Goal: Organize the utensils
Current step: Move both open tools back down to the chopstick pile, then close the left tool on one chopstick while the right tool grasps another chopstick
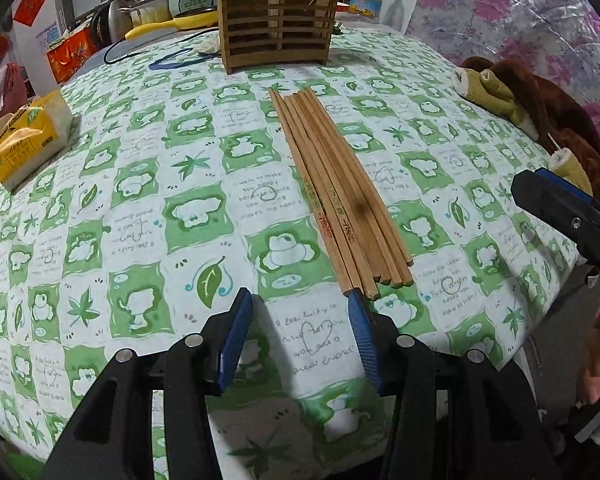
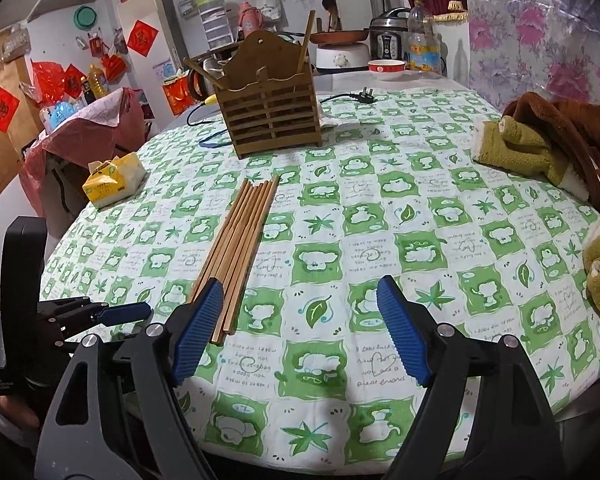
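Several wooden chopsticks (image 1: 340, 192) lie side by side on the green-and-white tablecloth (image 1: 180, 208), pointing toward a slatted wooden utensil holder (image 1: 276, 16) at the far side. My left gripper (image 1: 299, 300) is open just short of their near ends, nothing between its pads; its right pad (image 1: 362, 328) sits beside the nearest stick's end. In the right wrist view the chopsticks (image 2: 240, 240) lie left of centre, in front of the holder (image 2: 272, 108), which has sticks in it. My right gripper (image 2: 300, 284) is open wide over bare cloth, its left pad (image 2: 198, 328) overlapping the sticks' near ends.
A yellow tissue pack (image 2: 114, 178) lies at the table's left edge. A brown and olive plush garment (image 2: 540, 144) is heaped on the right side. A black power cord with plug (image 2: 352, 98) runs behind the holder. Appliances and a red bowl (image 2: 386, 68) stand further back.
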